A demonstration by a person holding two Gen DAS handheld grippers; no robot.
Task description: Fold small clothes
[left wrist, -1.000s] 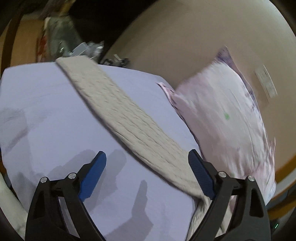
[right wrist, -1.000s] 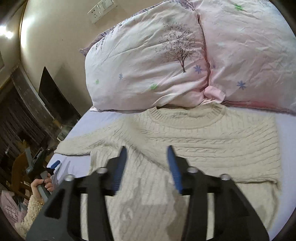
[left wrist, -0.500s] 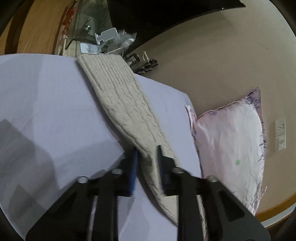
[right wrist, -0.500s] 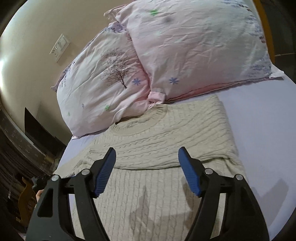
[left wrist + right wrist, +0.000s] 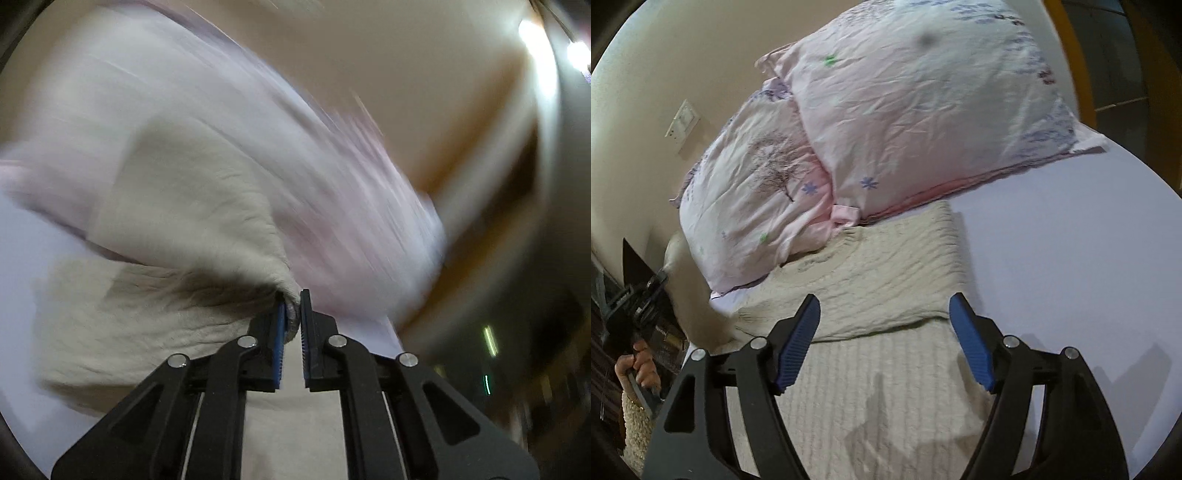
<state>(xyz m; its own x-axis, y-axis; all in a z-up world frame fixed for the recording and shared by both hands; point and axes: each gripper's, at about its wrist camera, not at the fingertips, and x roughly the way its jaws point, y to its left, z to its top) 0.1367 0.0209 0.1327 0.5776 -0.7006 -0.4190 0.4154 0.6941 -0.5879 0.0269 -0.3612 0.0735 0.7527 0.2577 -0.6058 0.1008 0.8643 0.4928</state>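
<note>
**A:** so what's the setup here?

**B:** it's a bed with a pale lilac sheet. A cream cable-knit sweater lies flat on it, collar up against two pink pillows printed with little trees and flowers. Beige wall behind, with a white switch plate on it. Off the left side of the bed the room goes dark and I can't make much out.

**A:** and the tools?

**B:** right tool is spread wide open, holding nothing, hovering over the sweater's body just below a fold line. Left tool is nearly closed, blue pads pinching a bunched bit of the sweater's knit, which is lifted off the sheet. You can also spot that tool at the left edge of the right wrist view, with the person's hand on its handle.

**A:** left wrist view any good?

**B:** nah, heavy motion blur. Just pink pillow smear and a bright ceiling light.
</note>
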